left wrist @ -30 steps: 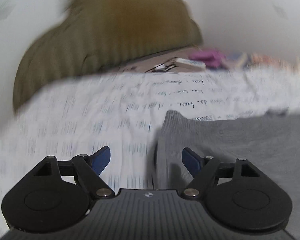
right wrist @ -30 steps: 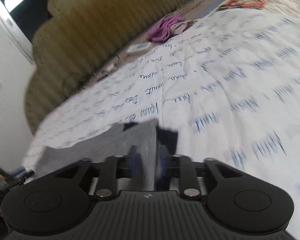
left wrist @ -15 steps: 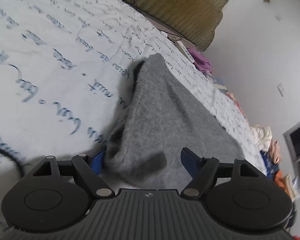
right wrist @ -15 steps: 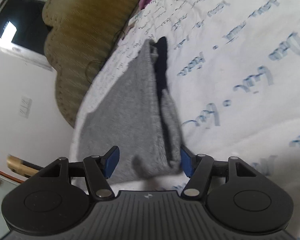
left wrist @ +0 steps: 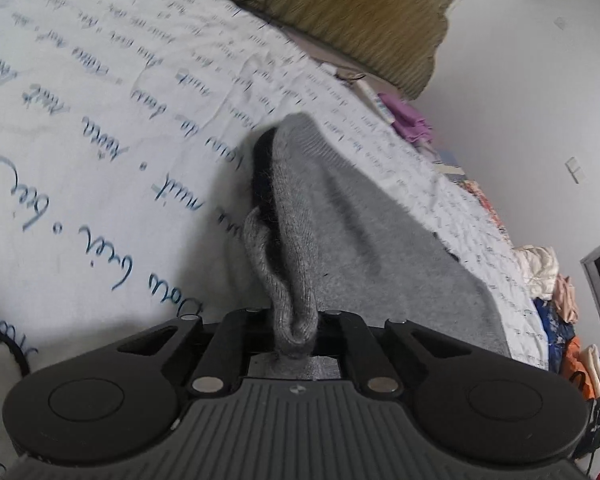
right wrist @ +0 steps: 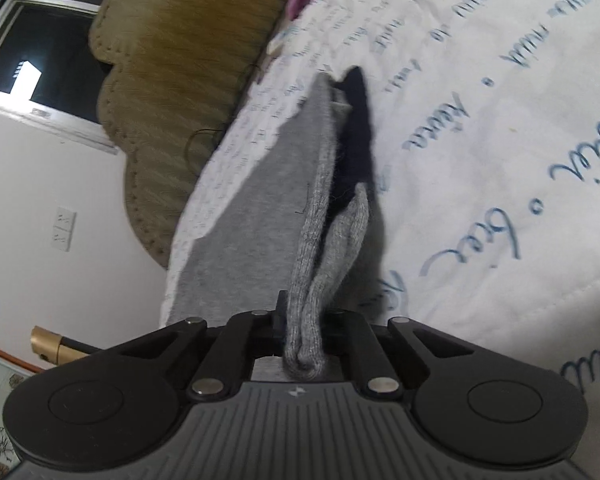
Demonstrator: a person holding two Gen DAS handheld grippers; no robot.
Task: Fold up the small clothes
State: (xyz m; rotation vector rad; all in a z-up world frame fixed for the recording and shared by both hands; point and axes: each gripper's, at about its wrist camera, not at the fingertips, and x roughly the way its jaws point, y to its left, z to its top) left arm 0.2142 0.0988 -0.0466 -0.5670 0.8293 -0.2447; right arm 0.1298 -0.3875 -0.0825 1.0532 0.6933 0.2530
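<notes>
- Two hand-held grippers pinch one grey knitted garment [left wrist: 340, 240]: the left hand-held gripper [left wrist: 294, 330] has just clamped a bunched fold of its edge, and the right hand-held gripper [right wrist: 302, 336] has just clamped another fold.
- Open bedspread lies beside the garment's dark-lined edge in both views.
- It rests on a bed under a white quilted bedspread with blue handwriting print [left wrist: 100, 120], below an olive scalloped upholstered headboard [right wrist: 188, 60] and white walls.
- A purple crumpled cloth [left wrist: 410, 120] sits near the headboard.
- Lengthwise, the garment stretches from each gripper towards the headboard.
</notes>
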